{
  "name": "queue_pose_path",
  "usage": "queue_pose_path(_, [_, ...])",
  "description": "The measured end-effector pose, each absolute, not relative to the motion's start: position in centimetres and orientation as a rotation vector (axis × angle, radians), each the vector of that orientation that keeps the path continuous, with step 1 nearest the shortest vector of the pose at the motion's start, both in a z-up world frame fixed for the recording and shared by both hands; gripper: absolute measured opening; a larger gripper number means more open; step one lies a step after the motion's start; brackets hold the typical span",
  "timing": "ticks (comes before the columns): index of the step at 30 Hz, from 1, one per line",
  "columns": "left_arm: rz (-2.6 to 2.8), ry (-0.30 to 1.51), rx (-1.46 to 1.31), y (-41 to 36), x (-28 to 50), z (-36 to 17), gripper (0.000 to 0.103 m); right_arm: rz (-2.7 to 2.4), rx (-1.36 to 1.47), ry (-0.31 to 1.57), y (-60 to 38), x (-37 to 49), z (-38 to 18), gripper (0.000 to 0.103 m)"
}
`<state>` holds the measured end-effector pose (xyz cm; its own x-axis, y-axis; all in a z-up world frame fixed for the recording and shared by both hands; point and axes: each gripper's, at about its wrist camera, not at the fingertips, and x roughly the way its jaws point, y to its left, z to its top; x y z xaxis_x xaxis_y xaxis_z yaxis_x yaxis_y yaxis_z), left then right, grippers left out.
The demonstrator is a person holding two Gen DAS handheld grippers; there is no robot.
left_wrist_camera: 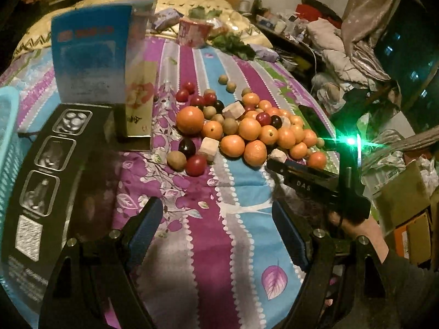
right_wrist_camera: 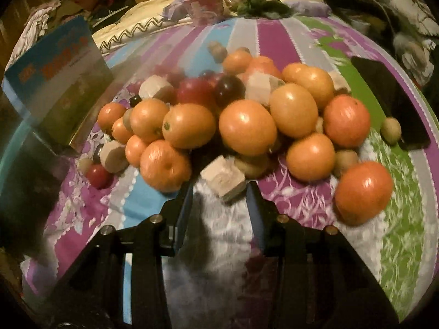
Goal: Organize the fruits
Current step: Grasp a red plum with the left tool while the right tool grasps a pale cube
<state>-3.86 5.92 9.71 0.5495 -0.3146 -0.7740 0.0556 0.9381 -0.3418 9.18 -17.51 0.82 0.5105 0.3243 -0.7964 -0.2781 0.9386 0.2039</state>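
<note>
- Bedspread (left_wrist_camera: 219, 219), striped purple, blue and grey with leaf prints, covered the bed and carried everything else.
- Fruit pile (left_wrist_camera: 247, 126) lay near the middle of the bedspread: mostly tangerines, mixed with red and dark plum-like fruits, small brownish-green round fruits and pale blocky cubes.
- Blue carton (left_wrist_camera: 90, 52) stood upright to the left of the pile, with a turquoise basket (left_wrist_camera: 8, 142) at the far left edge, a likely place for sorted fruit.
- Black phone (right_wrist_camera: 389, 101) lay flat at the pile's right edge.
- Left gripper (left_wrist_camera: 216, 235) hovered well short of the pile, its jaws spread wide and holding nothing.
- Right gripper (right_wrist_camera: 219, 203) sat low at the pile's near edge, clearly the nearer tool. Its jaws were parted and gripped nothing.
- Pale cube (right_wrist_camera: 223, 179) lay directly ahead of the right gripper, just at the fingertips and roughly centred in the gap, slightly tilted with one corner toward the camera.
- Two tangerines (right_wrist_camera: 164, 166) (right_wrist_camera: 310, 156) flanked the cube on either side, so a straight forward push looked the likeliest approach.
</note>
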Motion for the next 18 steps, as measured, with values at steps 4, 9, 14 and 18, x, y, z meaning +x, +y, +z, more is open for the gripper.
queue_pose_path(4, [-0.217,0.969,-0.319,5.7,-2.6,8.3,0.082,0.330,-0.012,0.961,-17.2,9.1,0.6,0.029])
queue_pose_path(9, [-0.180,0.989,-0.320,5.6,-0.5,6.1,0.057,0.359,0.055,0.964,-18.8,7.0,1.5,0.029])
queue_pose_path(14, [-0.151,1.015,-0.325,5.8,1.9,4.0,0.046,0.375,0.124,0.966,-20.4,5.2,2.0,0.029])
queue_pose_path(18, [-0.160,1.043,-0.310,5.0,3.2,2.7,0.046,0.391,0.141,0.975,-20.4,4.9,1.9,0.029])
